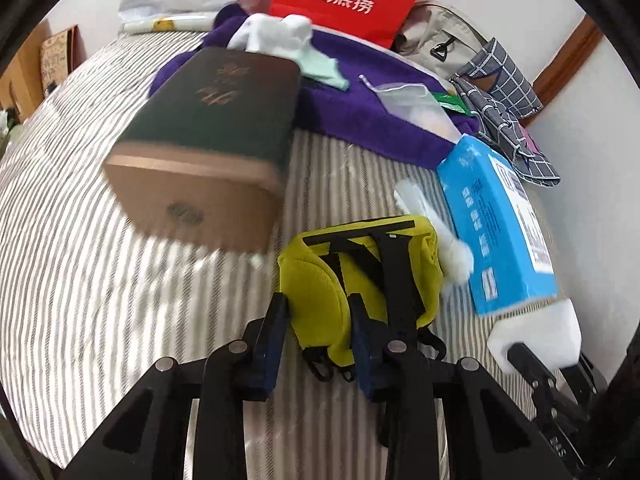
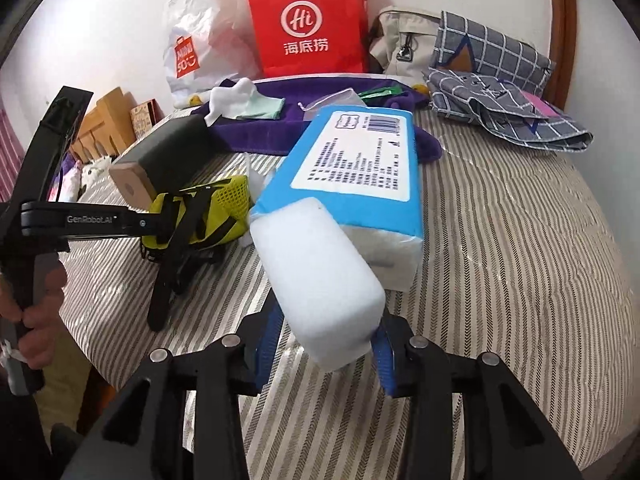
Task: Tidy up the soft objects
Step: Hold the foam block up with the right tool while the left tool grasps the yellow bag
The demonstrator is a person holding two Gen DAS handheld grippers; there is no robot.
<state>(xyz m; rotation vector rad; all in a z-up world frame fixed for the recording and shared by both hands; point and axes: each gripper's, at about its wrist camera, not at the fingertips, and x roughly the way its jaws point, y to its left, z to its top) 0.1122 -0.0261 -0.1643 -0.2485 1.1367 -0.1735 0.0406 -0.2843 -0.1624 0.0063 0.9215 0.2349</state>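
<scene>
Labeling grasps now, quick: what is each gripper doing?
Left gripper: shut on the yellow pouch.
Right gripper: shut on the white foam block.

A bed (image 2: 520,240) with a grey-and-white striped cover fills the room's middle, standing against a plain white wall (image 2: 100,20). A brown wooden frame (image 2: 560,20) runs up the wall at the bed's far right corner, and light-wood furniture (image 2: 108,120) stands by the wall to the left. Soft, even light falls over the cover.
</scene>
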